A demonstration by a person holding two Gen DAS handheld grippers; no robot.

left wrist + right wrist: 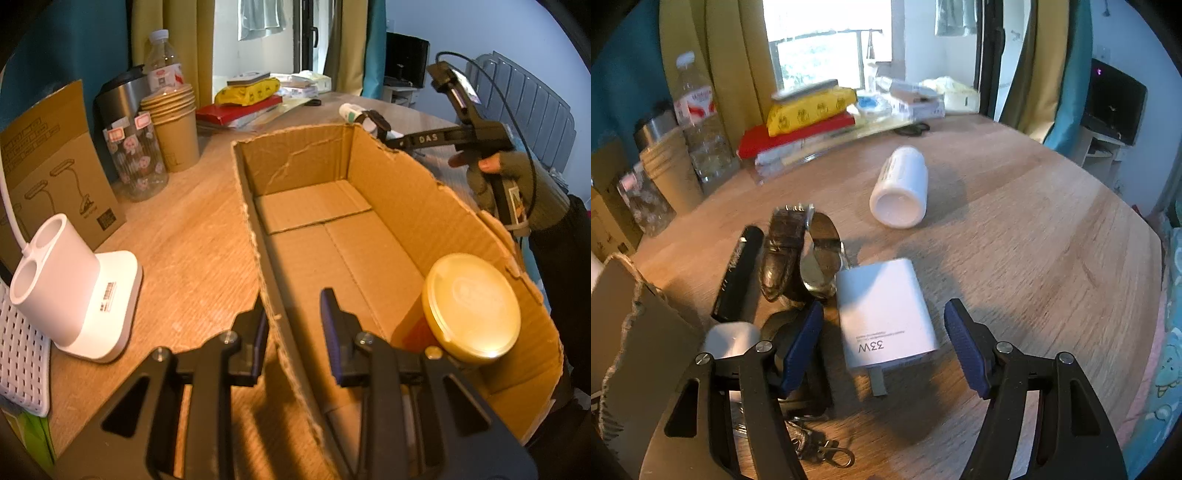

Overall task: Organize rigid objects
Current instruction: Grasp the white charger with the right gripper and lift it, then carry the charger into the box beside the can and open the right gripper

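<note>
An open cardboard box (391, 206) lies on the wooden table; a jar with a gold lid (471, 306) stands in its near right corner. My left gripper (293, 325) is open, its fingers astride the box's left wall. My right gripper (882, 341) is open, its jaws on either side of a white 33W charger (882, 314) on the table. Beside the charger lie a wristwatch (805, 254), a black bar (738, 273), a small white case (729, 339) and keys (820, 439). A white bottle (901, 188) lies on its side farther off. The right gripper also shows in the left wrist view (376, 123), beyond the box.
A white lamp base (77, 291) and a white perforated tray (20, 362) stand left of the box. Paper cups (173, 122), a patterned jar (138, 158), a water bottle (162, 62), a steel mug (118, 96) and stacked books (243, 103) line the back. The box corner (631, 317) is at the right gripper's left.
</note>
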